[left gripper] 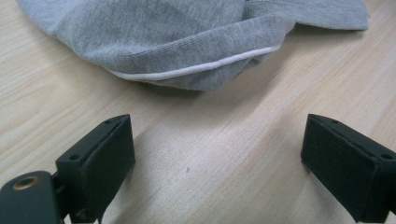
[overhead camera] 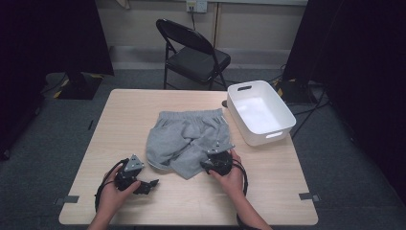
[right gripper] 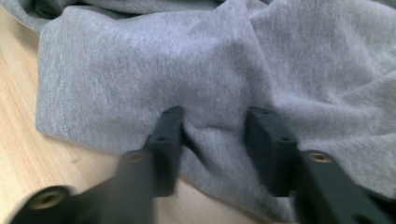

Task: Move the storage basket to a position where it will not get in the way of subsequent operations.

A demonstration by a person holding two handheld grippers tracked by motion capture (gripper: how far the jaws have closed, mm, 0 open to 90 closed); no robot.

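Note:
Grey shorts [overhead camera: 186, 136] with white trim lie spread on the wooden table [overhead camera: 139, 105], waistband at the far side. My left gripper [overhead camera: 149, 185] rests low on the table in front of the left leg, open, with bare wood between its jaws. In the left gripper view, my left gripper [left gripper: 217, 158] faces the curled hem of the shorts [left gripper: 177, 37] a short way ahead. My right gripper [overhead camera: 208, 165] sits on the right leg near its hem. In the right gripper view, my right gripper [right gripper: 215, 126] presses its half-narrowed jaws onto the shorts [right gripper: 233, 60], a crease of cloth between them.
A white plastic bin [overhead camera: 286, 115] stands at the table's right side, close to the shorts. A black folding chair [overhead camera: 191, 52] stands behind the table. Bare wood lies along the left side and the front edge.

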